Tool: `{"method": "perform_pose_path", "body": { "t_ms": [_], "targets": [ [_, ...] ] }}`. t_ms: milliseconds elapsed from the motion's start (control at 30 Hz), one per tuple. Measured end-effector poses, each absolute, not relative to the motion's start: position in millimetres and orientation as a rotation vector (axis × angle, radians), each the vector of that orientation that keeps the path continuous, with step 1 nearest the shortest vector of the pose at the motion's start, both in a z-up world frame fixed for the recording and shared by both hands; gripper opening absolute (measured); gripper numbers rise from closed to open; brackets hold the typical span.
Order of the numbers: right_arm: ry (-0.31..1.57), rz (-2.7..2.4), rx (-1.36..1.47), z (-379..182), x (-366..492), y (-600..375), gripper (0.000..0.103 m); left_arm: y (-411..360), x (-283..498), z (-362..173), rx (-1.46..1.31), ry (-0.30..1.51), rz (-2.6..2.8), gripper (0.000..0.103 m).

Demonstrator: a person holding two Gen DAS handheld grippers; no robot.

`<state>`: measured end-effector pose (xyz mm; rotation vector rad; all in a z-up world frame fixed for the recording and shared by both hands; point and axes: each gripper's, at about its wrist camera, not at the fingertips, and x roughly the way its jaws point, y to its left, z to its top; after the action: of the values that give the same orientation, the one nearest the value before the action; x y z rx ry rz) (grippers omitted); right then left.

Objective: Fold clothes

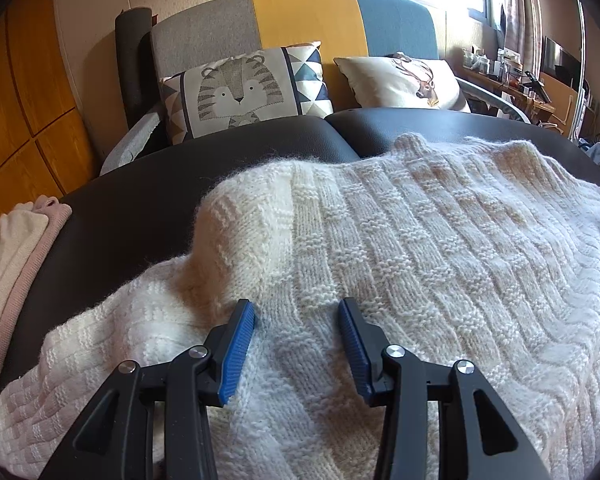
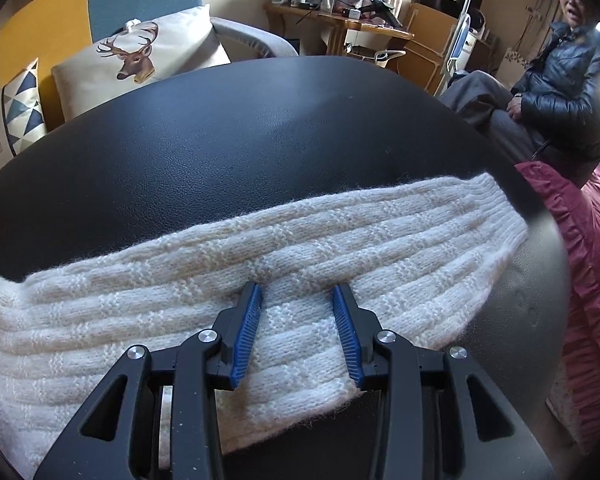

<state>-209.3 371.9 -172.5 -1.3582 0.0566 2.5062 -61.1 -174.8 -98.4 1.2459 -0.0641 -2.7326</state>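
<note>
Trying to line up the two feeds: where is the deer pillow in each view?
Left wrist: deer pillow upper right of centre, on the sofa behind the black table.
Right wrist: deer pillow upper left, past the table's far edge.
Shared landmark: the white sweater, spread on the table in both views.
</note>
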Motion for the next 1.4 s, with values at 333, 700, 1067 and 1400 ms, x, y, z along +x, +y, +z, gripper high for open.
{"method": "perform_pose_path", "body": {
  "t_ms": [333,700,1067,1400],
  "targets": [
    [0.174,2.826,-1.380,-124,-205,305,0.042,-172,-60,-99,1.240,-0.078,-2.727,0.046],
    [-0.065,2.869,-1.529,-152,-222,208,0.042,-170,-60,-100,1.237,-0.083,-2.721,0.046],
    [-0.017,2.838,-1.501,-139,-237,213,0.043,-170,-59,-101,1.236,-0.082,-2.717,0.046],
    [-0.207,3.183,-1.488,-89,-221,124,0.042,-156,-111,-68,1.201,-0.130,-2.699,0.045]
  ]
}}
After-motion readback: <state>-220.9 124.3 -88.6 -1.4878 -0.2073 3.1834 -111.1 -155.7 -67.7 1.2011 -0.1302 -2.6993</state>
